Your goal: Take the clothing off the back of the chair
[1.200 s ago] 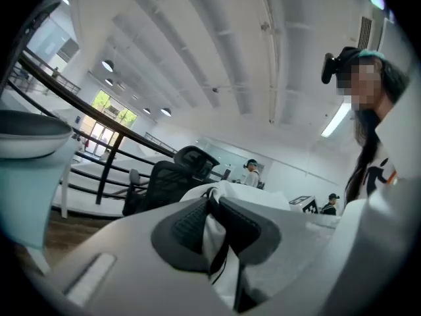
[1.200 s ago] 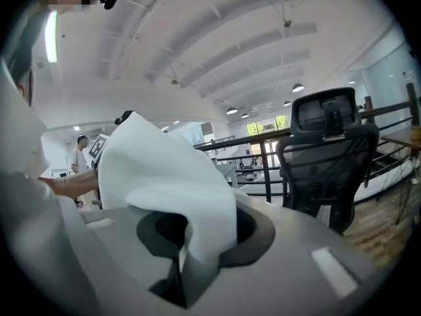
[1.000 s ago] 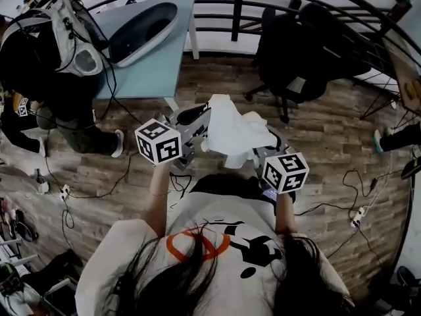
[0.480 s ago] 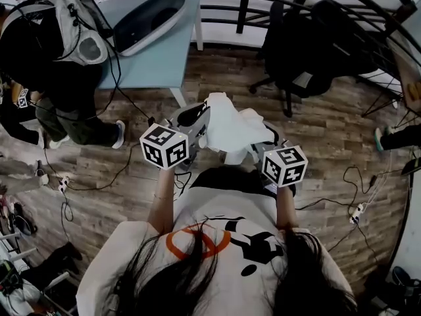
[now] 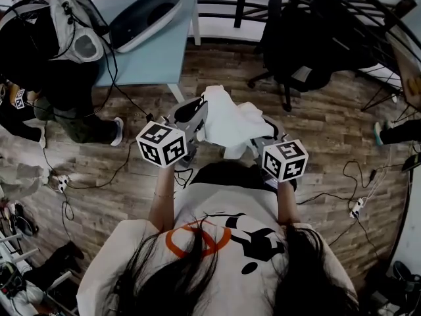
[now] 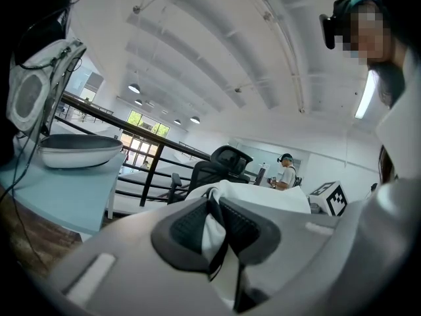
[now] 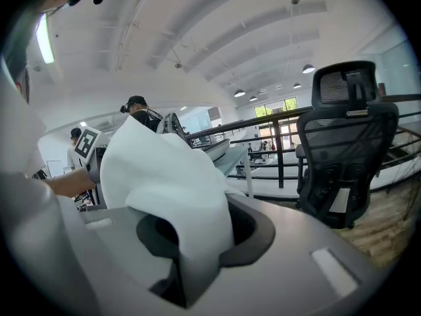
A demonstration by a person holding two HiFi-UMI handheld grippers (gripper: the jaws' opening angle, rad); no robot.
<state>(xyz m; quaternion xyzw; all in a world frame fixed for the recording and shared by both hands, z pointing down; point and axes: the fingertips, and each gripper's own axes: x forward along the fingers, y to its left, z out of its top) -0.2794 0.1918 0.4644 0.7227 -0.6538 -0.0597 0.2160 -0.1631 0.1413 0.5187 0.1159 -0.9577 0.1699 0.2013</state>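
A white garment hangs bunched between my two grippers, held up in front of me above the wood floor. My left gripper is shut on its left edge, and white cloth shows pinched between the dark pads. My right gripper is shut on the garment's right side, where the fabric billows up over the jaws. The black office chair stands bare, well ahead and to the right, also in the right gripper view.
A light blue table with a dark oval tub stands ahead left, against a black railing. A person in black stands at the left. Cables run over the floor on both sides.
Both grippers have drawn slightly closer to my body with the garment still held between them. The view has shifted a little; the chair has not moved.
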